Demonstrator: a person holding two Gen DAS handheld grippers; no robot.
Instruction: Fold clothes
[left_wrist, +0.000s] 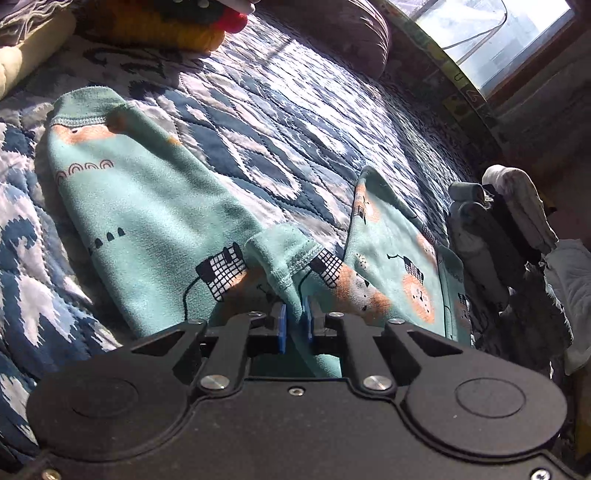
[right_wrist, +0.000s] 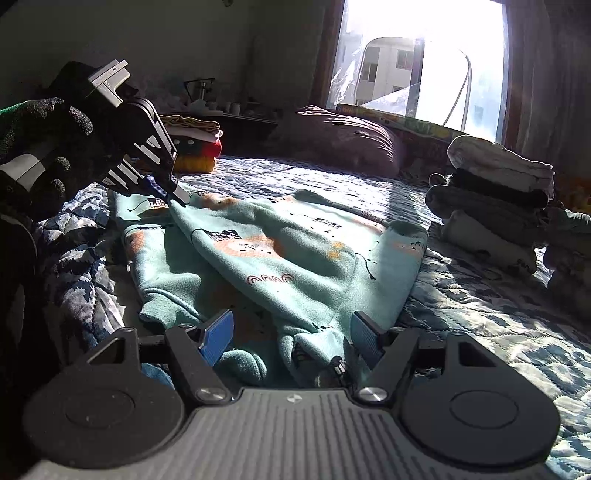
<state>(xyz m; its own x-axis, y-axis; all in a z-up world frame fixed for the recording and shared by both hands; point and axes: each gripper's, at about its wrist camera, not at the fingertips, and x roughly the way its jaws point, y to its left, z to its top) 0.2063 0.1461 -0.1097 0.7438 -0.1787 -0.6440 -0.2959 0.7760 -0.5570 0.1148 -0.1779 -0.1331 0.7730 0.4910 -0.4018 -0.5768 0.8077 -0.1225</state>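
Note:
A small teal garment (left_wrist: 155, 206) with orange and black prints lies spread on the blue and white quilt (left_wrist: 258, 110). My left gripper (left_wrist: 294, 321) is shut on a hemmed edge of the teal garment, pinched between its blue pads. From the right wrist view the same teal garment (right_wrist: 295, 254) stretches across the bed, with the left gripper (right_wrist: 177, 195) biting its far left edge, held by a gloved hand (right_wrist: 44, 140). My right gripper (right_wrist: 291, 338) stands open over the near bunched edge, fabric lying between its fingers.
A stack of folded clothes (right_wrist: 495, 206) sits on the quilt (right_wrist: 498, 325) at the right. A brown pillow (right_wrist: 343, 140) lies near the window (right_wrist: 424, 62). A yellow, black and red knit item (right_wrist: 195, 151) rests at the back left.

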